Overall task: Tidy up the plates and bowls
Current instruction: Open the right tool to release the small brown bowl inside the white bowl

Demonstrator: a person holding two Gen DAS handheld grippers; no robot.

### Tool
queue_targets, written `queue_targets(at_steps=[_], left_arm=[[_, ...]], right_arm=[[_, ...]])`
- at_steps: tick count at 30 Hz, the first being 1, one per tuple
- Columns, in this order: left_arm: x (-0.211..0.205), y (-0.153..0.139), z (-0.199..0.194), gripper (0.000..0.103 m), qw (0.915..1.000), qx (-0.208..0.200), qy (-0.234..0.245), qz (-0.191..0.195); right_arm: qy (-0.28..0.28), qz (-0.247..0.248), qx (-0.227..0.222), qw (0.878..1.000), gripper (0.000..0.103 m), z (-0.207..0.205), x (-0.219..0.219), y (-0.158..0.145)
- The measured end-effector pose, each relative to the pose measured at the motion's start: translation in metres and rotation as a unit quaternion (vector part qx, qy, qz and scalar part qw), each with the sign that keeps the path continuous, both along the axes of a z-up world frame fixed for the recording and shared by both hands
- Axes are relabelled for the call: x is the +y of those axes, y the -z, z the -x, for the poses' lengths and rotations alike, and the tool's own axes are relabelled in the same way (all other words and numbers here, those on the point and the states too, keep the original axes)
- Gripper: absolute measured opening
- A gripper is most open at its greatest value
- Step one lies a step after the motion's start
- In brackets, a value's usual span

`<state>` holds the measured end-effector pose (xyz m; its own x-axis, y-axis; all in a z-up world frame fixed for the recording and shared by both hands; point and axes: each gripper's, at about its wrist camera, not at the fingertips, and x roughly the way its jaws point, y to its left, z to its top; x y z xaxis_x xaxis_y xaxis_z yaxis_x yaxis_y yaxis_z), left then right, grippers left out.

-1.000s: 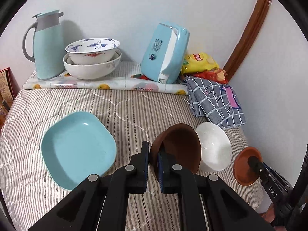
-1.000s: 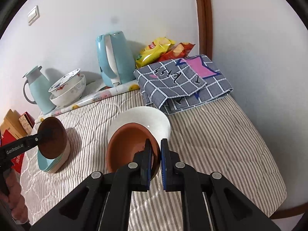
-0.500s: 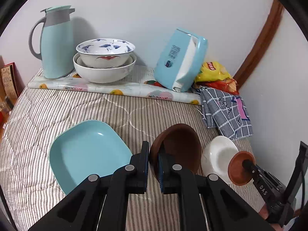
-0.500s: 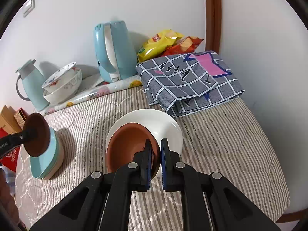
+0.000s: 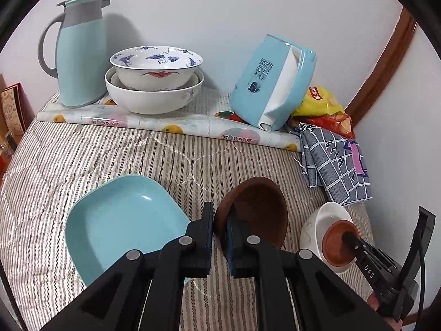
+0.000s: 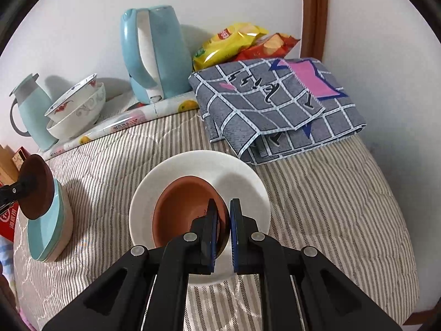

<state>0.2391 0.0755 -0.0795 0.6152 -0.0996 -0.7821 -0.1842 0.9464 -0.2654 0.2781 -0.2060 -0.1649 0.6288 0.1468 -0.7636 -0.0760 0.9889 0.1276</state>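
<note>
While both claws are clamped on bowl rims, the count runs as follows.

Brown bowls: two. The dark brown bowl (image 5: 252, 215) is tilted on edge in the left gripper (image 5: 219, 230), held above the striped bedspread (image 5: 82, 160) just beside the teal plate (image 5: 121, 220). The terracotta bowl (image 6: 184, 212) sits inside the white bowl (image 6: 242, 176), with the right gripper (image 6: 222, 229) pinching its near rim.

White bowl: one, resting on the bedspread near the folded checked cloth (image 6: 275, 104).

Teal plate: one seen from the left wrist; from the right wrist its edge shows layers, so it may be a stack, and I cannot tell how many.

Patterned bowls (image 5: 154, 80): two nested at the back, on the printed mat (image 5: 193, 127).

Jugs: two, a thermos jug (image 5: 80, 52) and an electric kettle (image 5: 273, 82), both pale blue.

Snack bags (image 6: 237, 41): two, yellow and red, against the wall.

Left wrist only: the whole inner face of the teal plate, and the right gripper reaching into the white bowl from the side.

Right wrist only: the terracotta bowl's full interior, the cloth's whole top, and the dark brown bowl edge-on over the plate's rim.
</note>
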Motion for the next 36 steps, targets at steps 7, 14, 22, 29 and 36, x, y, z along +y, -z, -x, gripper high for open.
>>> queue_targets(at_steps=[7,14,22,29,36], left_arm=[[-0.001,0.006,-0.004,0.009,1.0000,0.008,0.001,-0.006],[0.001,0.013,-0.009,0.009,0.9998,0.016,-0.001,-0.007],[-0.002,0.016,-0.013,0.009,0.9998,0.019,0.004,-0.008],[-0.001,0.020,-0.016,0.009,0.9997,0.024,0.005,-0.002],[-0.003,0.021,-0.018,0.009,0.9996,0.027,0.010,-0.002]], right_arm=[[-0.005,0.006,0.012,1.000,0.009,-0.011,0.002,0.010],[-0.010,0.006,0.021,1.000,0.009,-0.018,0.004,0.017],[-0.014,0.006,0.031,0.999,0.009,-0.025,0.006,0.021],[-0.031,0.050,0.042,0.997,0.009,-0.031,0.016,0.026],[-0.033,0.085,0.044,0.995,0.013,-0.037,0.024,0.029]])
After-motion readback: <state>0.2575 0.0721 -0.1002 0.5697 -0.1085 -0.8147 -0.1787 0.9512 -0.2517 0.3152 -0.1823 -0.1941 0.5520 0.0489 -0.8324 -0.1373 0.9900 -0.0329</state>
